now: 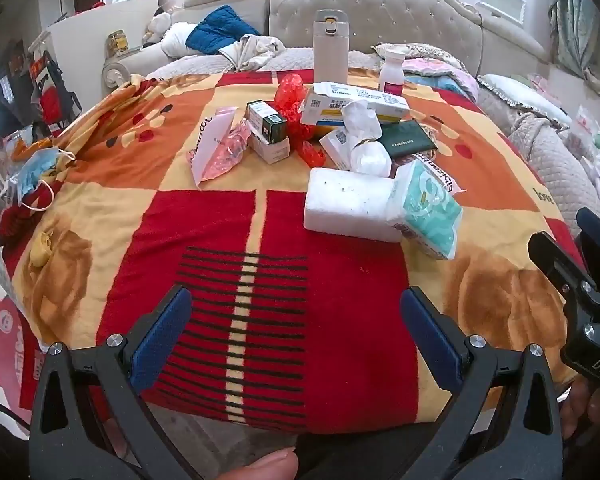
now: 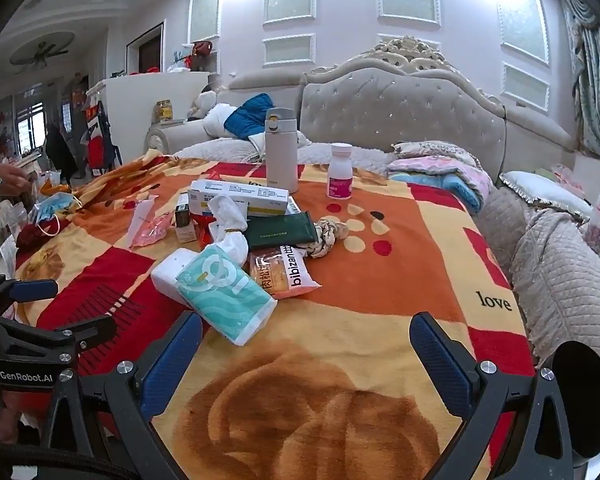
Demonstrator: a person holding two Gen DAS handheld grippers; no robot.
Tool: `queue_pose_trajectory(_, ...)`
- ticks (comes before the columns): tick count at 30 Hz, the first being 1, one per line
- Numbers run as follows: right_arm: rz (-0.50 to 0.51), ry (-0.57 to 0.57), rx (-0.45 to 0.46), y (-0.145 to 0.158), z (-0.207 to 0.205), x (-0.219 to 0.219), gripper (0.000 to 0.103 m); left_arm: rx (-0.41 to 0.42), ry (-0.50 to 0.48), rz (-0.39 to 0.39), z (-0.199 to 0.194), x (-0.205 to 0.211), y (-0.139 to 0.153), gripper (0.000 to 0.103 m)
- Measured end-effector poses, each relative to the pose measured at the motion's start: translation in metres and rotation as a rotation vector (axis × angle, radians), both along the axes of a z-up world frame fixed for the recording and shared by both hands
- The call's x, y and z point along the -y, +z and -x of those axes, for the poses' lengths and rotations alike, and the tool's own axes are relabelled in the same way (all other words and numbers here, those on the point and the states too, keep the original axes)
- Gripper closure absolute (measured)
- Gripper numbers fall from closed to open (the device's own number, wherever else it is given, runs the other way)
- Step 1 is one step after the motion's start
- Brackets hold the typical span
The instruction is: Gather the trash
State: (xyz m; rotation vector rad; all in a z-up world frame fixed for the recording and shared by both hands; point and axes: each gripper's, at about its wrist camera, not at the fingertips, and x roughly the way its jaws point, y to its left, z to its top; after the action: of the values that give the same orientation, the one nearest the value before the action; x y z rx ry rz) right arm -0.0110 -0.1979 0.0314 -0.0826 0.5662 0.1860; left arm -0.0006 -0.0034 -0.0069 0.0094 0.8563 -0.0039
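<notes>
A: Now, both views show a desk draped in a red, orange and yellow blanket (image 1: 204, 216). Take the white foam block (image 1: 348, 204) as landmark. What lies around it?

B: Leaning on its right end, a teal-patterned tissue pack (image 1: 432, 208). Just behind the block, a crumpled white tissue (image 1: 364, 132) lies on a dark green wallet (image 1: 406, 140) and small cartons. Further back stands a long white and yellow medicine box (image 1: 352, 106), with red plastic wrapping (image 1: 290, 96) to its left.

A: And beyond those?

B: Upright at the far edge, a beige thermos (image 1: 331, 46) and, to its right, a white pill bottle (image 1: 392, 72). Left of the block, well apart, a pink wrapper with a white card (image 1: 216, 144). Far left, at the blanket's edge, a blue face mask (image 1: 36, 172).

A: Anything seen only from the right wrist?

B: A snack packet marked "bibizan" (image 2: 288, 270), just right of the tissue pack, and a scrunchie (image 2: 330, 236) behind it.

A: State of each claw?

B: Left claw (image 1: 296, 336): fully released, nothing between its blue pads, hanging over the blanket's near edge, well short of the block. Right claw (image 2: 306, 354): likewise spread wide and empty, near the tissue pack but not touching it.
</notes>
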Motion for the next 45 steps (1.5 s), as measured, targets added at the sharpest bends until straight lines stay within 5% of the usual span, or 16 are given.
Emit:
queue_pose_trajectory(33,0.022,-0.009,-0.01,0.0,0.001,0.001,0.0,0.005,-0.002,0.02,0.002,0.001,-0.002,0.0)
queue_pose_trajectory(39,0.025,-0.009,-0.018,-0.001,-0.001,0.0,0.0,0.073,-0.034,0.028,0.005,-0.006,0.008,0.0)
queue_pose_trajectory(45,0.022,-0.013,-0.02,-0.003,-0.003,0.001,0.0,0.171,-0.05,-0.064,0.011,-0.003,0.021,0.0)
